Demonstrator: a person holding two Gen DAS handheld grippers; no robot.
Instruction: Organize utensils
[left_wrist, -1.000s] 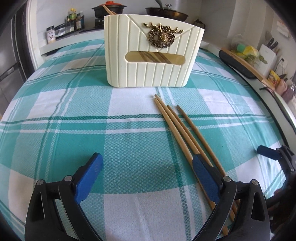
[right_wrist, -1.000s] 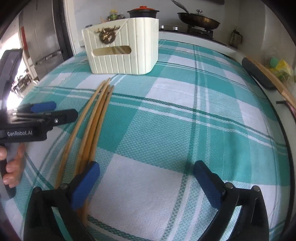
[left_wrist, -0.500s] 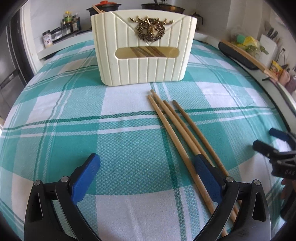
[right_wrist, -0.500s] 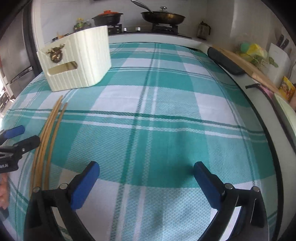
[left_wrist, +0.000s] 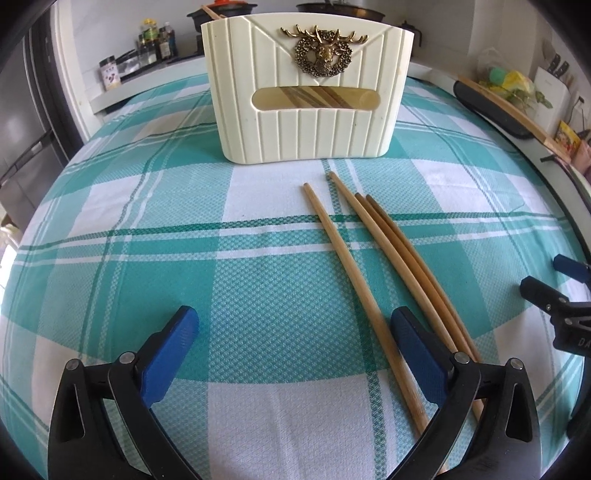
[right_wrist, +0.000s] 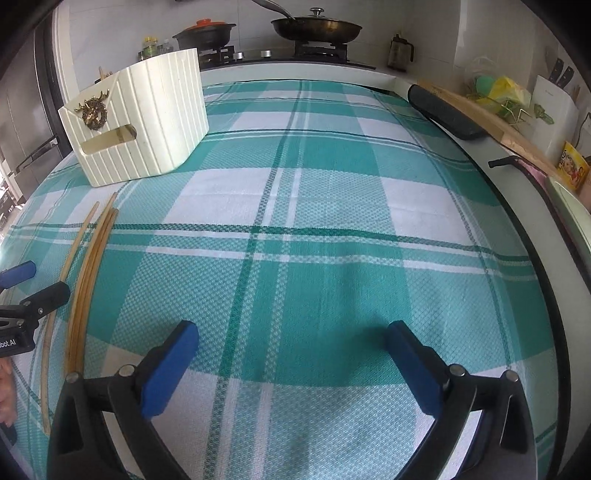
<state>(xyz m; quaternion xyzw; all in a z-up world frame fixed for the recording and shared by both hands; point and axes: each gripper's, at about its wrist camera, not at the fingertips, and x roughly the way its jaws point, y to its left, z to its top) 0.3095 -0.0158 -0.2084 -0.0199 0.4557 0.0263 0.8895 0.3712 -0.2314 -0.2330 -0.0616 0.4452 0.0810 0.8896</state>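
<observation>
Several wooden chopsticks (left_wrist: 384, 254) lie loose on the green-and-white checked tablecloth, pointing toward a cream ribbed holder (left_wrist: 306, 92) with a brass deer emblem; more chopsticks show through its slot. My left gripper (left_wrist: 291, 349) is open just above the cloth, its right finger beside the chopsticks' near ends. One chopstick lies slightly apart to the left. In the right wrist view the chopsticks (right_wrist: 86, 273) lie far left, the holder (right_wrist: 140, 125) stands at back left, and my right gripper (right_wrist: 291, 354) is open over bare cloth.
The right gripper's tip (left_wrist: 554, 295) shows at the left view's right edge. A stove with a lidded pan (right_wrist: 317, 27) and pot (right_wrist: 205, 35) stands behind the table. A black pad and wooden board (right_wrist: 461, 114) lie along the right counter edge.
My left gripper moved closer to the holder and shifted so the chopsticks sit nearer its middle. My right gripper swung right, away from the chopsticks, which are now at its far left.
</observation>
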